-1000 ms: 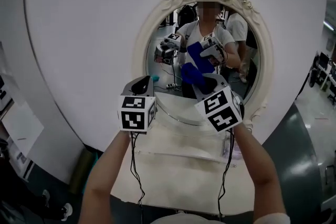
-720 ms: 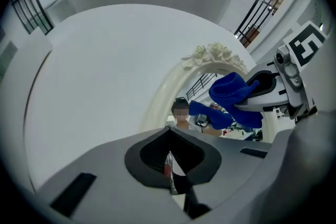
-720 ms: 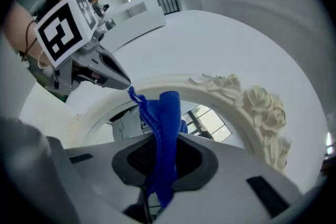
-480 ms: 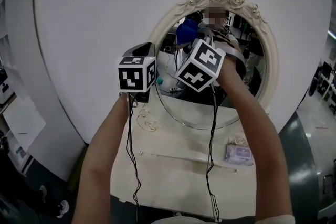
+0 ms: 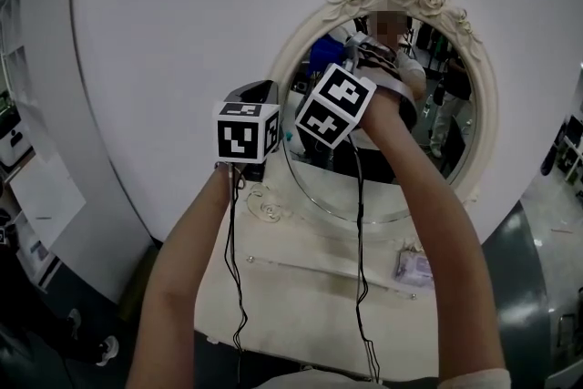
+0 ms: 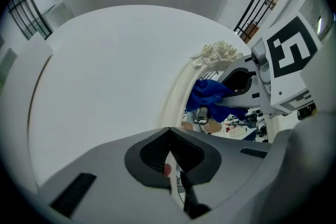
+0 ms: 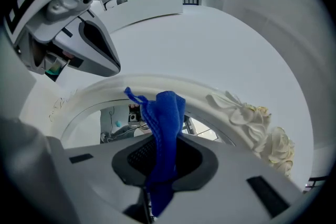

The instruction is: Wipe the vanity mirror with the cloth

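The oval vanity mirror stands upright at the desk's back edge, its long axis vertical and its rose crest on top. The right gripper has its fingers clenched on the blue cloth. The cloth is a bunched strip lying along the fingers, its free end pointing at the upper left of the glass, close under the frame. The left gripper, fingers pressed together with nothing between them, hangs beside the frame's left side. A second ago the cloth was low, near the bottom of the glass; the left gripper has barely shifted.
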Available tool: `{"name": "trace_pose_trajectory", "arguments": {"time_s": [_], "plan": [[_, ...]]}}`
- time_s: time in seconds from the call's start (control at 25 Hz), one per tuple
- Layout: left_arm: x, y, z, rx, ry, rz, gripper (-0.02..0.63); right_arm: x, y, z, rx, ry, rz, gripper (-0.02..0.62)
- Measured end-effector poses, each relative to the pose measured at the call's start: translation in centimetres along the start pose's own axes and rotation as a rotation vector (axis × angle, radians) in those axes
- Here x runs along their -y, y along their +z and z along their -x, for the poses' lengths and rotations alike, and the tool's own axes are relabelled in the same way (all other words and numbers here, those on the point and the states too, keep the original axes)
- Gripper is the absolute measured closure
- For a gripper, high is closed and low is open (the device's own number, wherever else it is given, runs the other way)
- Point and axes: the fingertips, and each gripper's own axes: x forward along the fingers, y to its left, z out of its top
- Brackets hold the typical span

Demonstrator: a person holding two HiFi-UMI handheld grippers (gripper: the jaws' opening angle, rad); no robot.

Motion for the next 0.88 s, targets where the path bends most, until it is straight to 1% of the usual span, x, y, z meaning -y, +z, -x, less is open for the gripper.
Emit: {"name": "trace_pose_trajectory", "arguments": {"time_s": [0.2,0.44,0.6,0.88], "plan": [[-0.5,-2.2,0.2,-0.030,0.009,0.014,0.602,-2.3,0.6,-0.3,0.008,0.024,0.031,0.523],[-0.7,-5.8,0.6,-0.061,0.025,0.028,0.603,-7.3,1.2,-1.0,0.021,0.076,0.092,0.524],[-0.4,-9.2,1.1,-0.098,0.021,0.029,0.603,-11.6,0.9,-1.1,0.031,0.130,0.124,0.523],[-0.1,-15.7,2.2,-0.178,0.019,0.090,0.602,-18.1,-0.2,-1.4,0.042,0.223,0.127,0.523]]}}
